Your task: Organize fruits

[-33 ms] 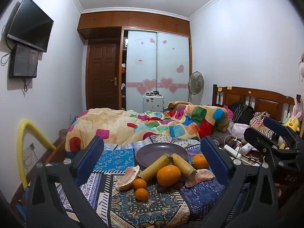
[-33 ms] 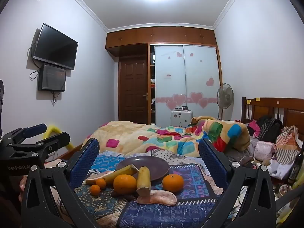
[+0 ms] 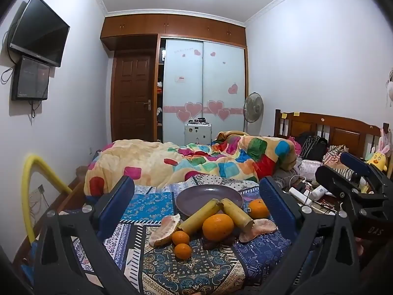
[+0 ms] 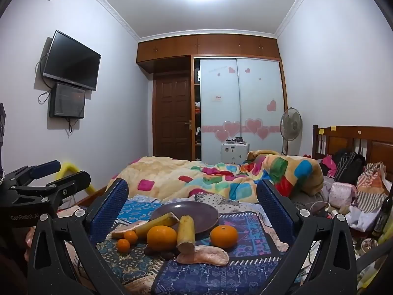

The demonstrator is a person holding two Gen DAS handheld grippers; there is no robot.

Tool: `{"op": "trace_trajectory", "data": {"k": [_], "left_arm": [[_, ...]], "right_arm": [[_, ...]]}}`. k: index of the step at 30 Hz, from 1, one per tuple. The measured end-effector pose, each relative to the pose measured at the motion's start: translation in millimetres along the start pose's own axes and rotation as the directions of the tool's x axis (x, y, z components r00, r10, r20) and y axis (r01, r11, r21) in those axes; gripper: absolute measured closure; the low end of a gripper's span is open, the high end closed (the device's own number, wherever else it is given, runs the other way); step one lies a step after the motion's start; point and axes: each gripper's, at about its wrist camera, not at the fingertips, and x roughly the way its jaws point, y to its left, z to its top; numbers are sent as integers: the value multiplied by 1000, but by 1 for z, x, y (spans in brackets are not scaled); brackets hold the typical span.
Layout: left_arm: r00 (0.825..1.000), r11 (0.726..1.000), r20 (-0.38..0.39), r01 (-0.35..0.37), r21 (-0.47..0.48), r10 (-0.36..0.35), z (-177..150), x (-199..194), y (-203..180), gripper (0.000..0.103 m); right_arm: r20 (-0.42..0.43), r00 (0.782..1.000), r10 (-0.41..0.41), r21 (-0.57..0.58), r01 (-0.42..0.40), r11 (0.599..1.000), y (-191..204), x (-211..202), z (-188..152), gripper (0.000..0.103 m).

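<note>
Fruit lies on a patterned cloth [image 3: 172, 270] on the bed. A purple plate [image 3: 196, 194] stands empty behind two yellow-green sugarcane pieces [image 3: 201, 217] [image 3: 237, 213]. A large orange [image 3: 217, 226], another orange [image 3: 258, 209], two small tangerines [image 3: 180, 237] [image 3: 183, 250] and two pomelo segments [image 3: 163, 229] [image 3: 260, 226] lie around them. My left gripper [image 3: 196, 209] is open and empty, short of the fruit. My right gripper [image 4: 191, 209] is open and empty, facing the plate [image 4: 203, 211] and the large orange [image 4: 162, 237].
A colourful quilt [image 3: 196, 162] is heaped behind the cloth. Bags, bottles and cables clutter the right side by the wooden headboard [image 3: 331, 127]. A yellow foam tube [image 3: 32, 184] stands at the left wall. The other gripper shows at each view's edge [image 3: 356, 184] [image 4: 44, 186].
</note>
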Motion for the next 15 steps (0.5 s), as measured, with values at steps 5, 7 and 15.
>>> {"op": "trace_trajectory", "data": {"k": [5, 7, 15], "left_arm": [[1000, 1000, -2, 14, -28, -14, 0, 0, 3, 0], [1000, 1000, -2, 14, -27, -14, 0, 0, 4, 0], [1000, 1000, 3, 18, -24, -17, 2, -1, 3, 0]], "right_arm": [[-6, 1000, 0, 3, 0, 1000, 0, 1, 0, 0], [-5, 1000, 0, 4, 0, 1000, 0, 0, 0, 0], [-5, 1000, -2, -1, 2, 1000, 3, 1, -1, 0]]}}
